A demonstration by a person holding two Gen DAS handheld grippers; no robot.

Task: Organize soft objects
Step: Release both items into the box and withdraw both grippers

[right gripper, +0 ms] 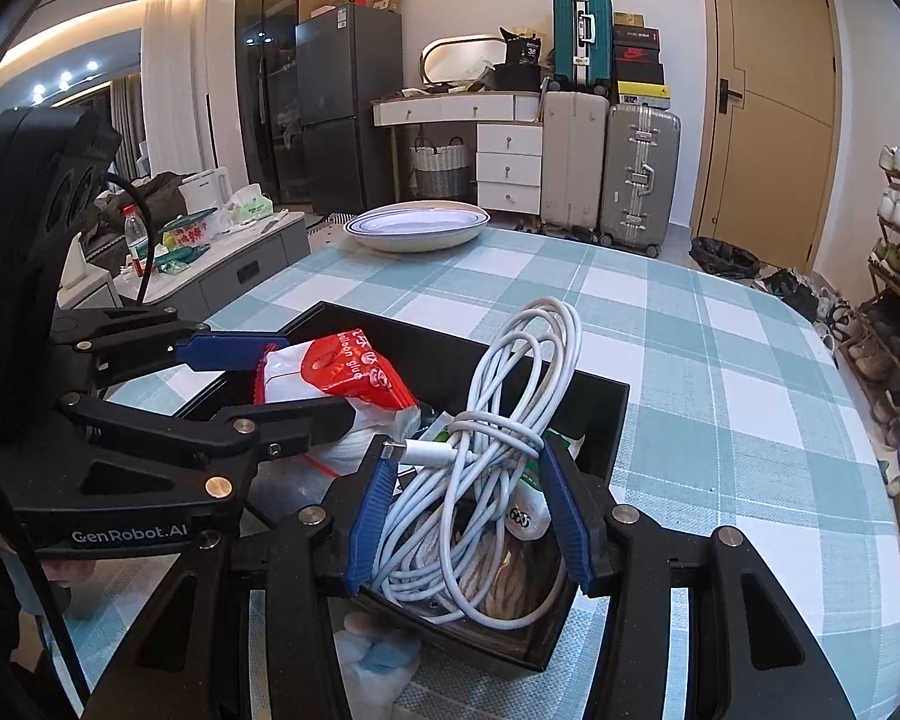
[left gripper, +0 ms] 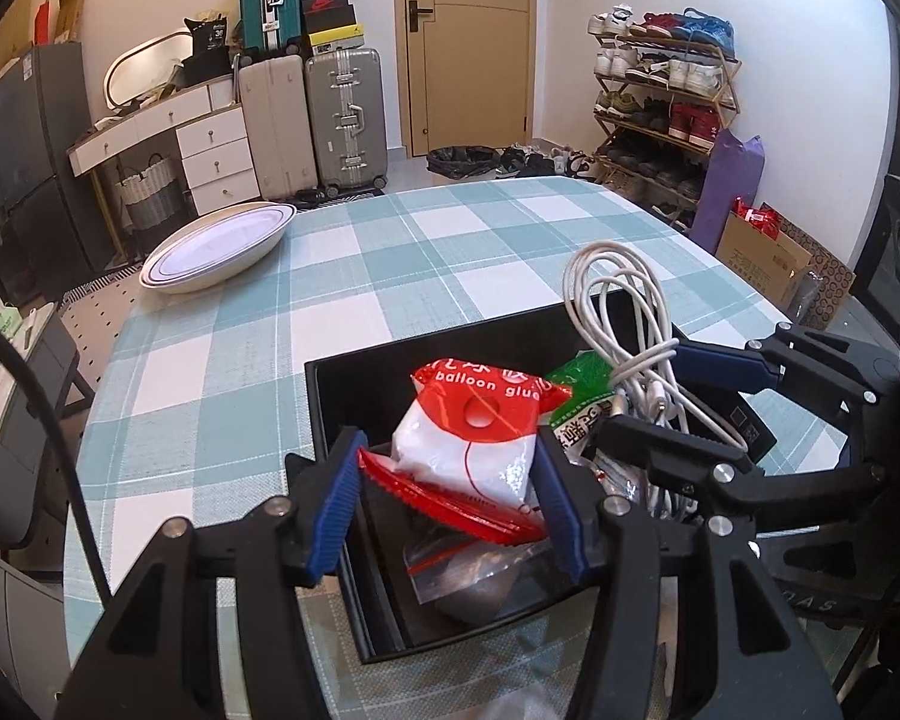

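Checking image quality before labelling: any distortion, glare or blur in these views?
Left wrist view: fisheye bends the door and table edges; glare on the balloon glue bag. Right wrist view: dark vignette corners, bright ceiling lights at left, white cable sharp.

A white oval dish (left gripper: 219, 246) sits on the checked tablecloth (left gripper: 390, 252), suitcases (left gripper: 312, 114) behind.

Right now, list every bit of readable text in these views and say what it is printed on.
"balloon glue": red and white packet between the left gripper fingers.
"GenRobot.AI": body of the left gripper, seen from the right wrist.
"36": black bag on the dresser.
Green packet: Chinese print too blurred to read.
Cardboard box: print too small to read.
Shoebox: logo only.
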